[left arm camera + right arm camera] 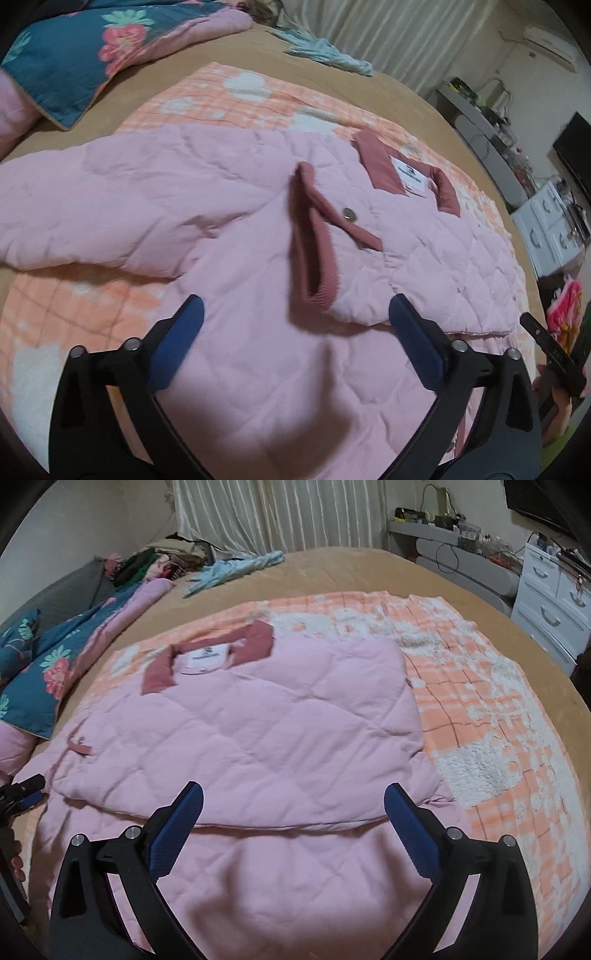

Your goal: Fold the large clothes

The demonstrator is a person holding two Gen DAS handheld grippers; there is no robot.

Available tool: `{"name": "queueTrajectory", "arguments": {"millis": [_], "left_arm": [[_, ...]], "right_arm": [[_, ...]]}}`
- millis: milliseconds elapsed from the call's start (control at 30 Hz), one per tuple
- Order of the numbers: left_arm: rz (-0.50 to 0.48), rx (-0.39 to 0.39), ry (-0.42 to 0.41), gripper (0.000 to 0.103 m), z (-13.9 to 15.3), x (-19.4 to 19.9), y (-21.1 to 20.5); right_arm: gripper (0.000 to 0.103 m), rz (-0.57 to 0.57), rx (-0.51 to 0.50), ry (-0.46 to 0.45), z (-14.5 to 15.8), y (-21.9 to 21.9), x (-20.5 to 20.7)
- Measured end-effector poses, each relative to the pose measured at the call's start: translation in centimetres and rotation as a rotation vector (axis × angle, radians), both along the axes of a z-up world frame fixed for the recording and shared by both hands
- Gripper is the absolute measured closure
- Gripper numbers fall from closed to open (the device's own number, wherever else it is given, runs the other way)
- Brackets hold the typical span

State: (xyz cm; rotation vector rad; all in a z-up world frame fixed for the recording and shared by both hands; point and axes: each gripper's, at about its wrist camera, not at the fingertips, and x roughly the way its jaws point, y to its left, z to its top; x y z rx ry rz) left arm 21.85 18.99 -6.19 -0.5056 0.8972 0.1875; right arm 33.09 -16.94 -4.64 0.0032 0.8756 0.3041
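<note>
A pink quilted jacket (229, 206) with a dark rose collar (376, 158) lies flat on an orange checked blanket (229, 103) on the bed. One sleeve is folded across the body, its rose cuff (314, 254) lying just ahead of my left gripper (295, 310), which is open and empty above the jacket's lower part. In the right wrist view the jacket (258, 716) shows its right side folded in over the body. My right gripper (293, 797) is open and empty above the fold's lower edge. The right gripper also shows in the left wrist view (550, 347).
A teal floral quilt (85, 55) lies at the bed's left side. A light blue garment (236, 568) and a pile of clothes (166, 554) lie at the far end. White drawers (550, 602) and a cluttered shelf (443, 528) stand to the right.
</note>
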Motion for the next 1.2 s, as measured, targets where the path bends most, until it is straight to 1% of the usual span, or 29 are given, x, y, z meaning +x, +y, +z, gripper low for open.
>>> {"name": "queueTrajectory", "arguments": {"millis": [233,467,567,667,867,1067,1200], "left_arm": [[0.084,0.018,0.001,0.009,0.7,-2.4,2.9],[0.148,0.027,-0.004,0.009,0.8,-4.9,5.8],[0.188,-0.004,-0.019,0.009,0.8,-6.1,7.3],[0.225,0.005,-0.022,0.009,1.0,-7.2,8.7],[0.308,-0.018,-0.041,0.009,0.9,-8.8,11.5],[0.393,-0.051,-0.046,0.009,0.3,-10.4,14.3],[0.446,-0.058,-0.043,0.009,-0.1,-11.3,15.8]], "right_arm": [[0.004,0.049,0.002,-0.035,1.8,3.1,-1.8],[0.004,0.128,-0.010,-0.059,3.3,8.1,-3.7],[0.004,0.157,-0.006,-0.062,3.9,10.2,-4.5],[0.004,0.195,0.008,-0.071,4.6,12.4,-5.2],[0.004,0.272,-0.004,-0.083,5.5,17.1,-6.5],[0.004,0.348,-0.027,-0.095,5.8,21.6,-7.3],[0.004,0.405,-0.039,-0.102,5.8,24.4,-7.8]]}}
